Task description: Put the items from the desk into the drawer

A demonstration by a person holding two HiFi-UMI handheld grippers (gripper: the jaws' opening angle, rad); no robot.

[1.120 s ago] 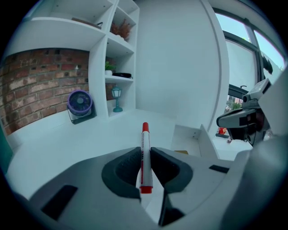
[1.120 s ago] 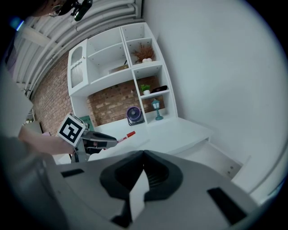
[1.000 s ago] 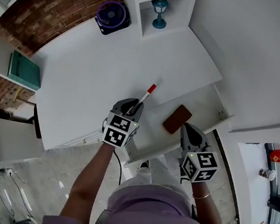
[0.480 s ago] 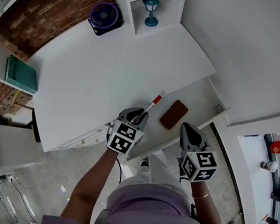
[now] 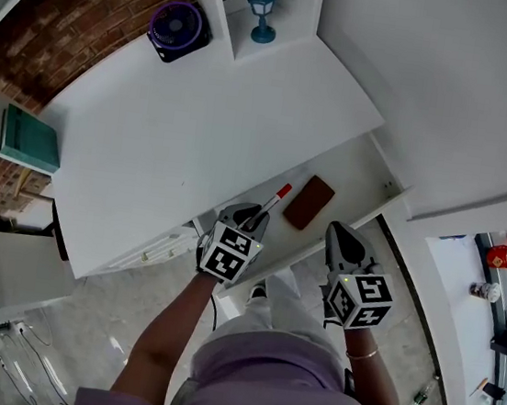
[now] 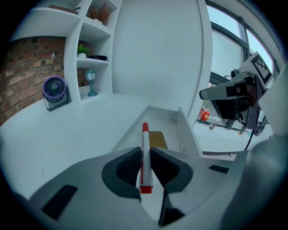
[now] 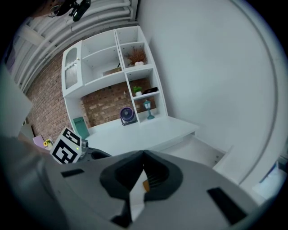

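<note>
My left gripper [image 5: 250,217] [image 6: 145,167] is shut on a white marker [image 5: 272,201] [image 6: 145,155] with a red cap, held over the open white drawer [image 5: 368,180] [image 6: 182,128]. A flat brown item [image 5: 309,202] [image 6: 157,139] lies in the drawer just right of the marker's tip. My right gripper [image 5: 342,244] [image 7: 144,173] hangs near the drawer's front edge, jaws shut with nothing between them. The white desk top [image 5: 200,116] [image 6: 58,130] carries no loose items.
A purple fan [image 5: 175,25] [image 6: 54,90] stands at the desk's back, beside white shelves holding a blue lamp [image 5: 258,10] [image 6: 92,81]. A teal book [image 5: 28,140] rests on a side shelf at the left. A white wall flanks the drawer on the right.
My left gripper has carried the marker from over the desk's edge toward me, so it now hangs above the drawer. The right gripper has stayed in place.
</note>
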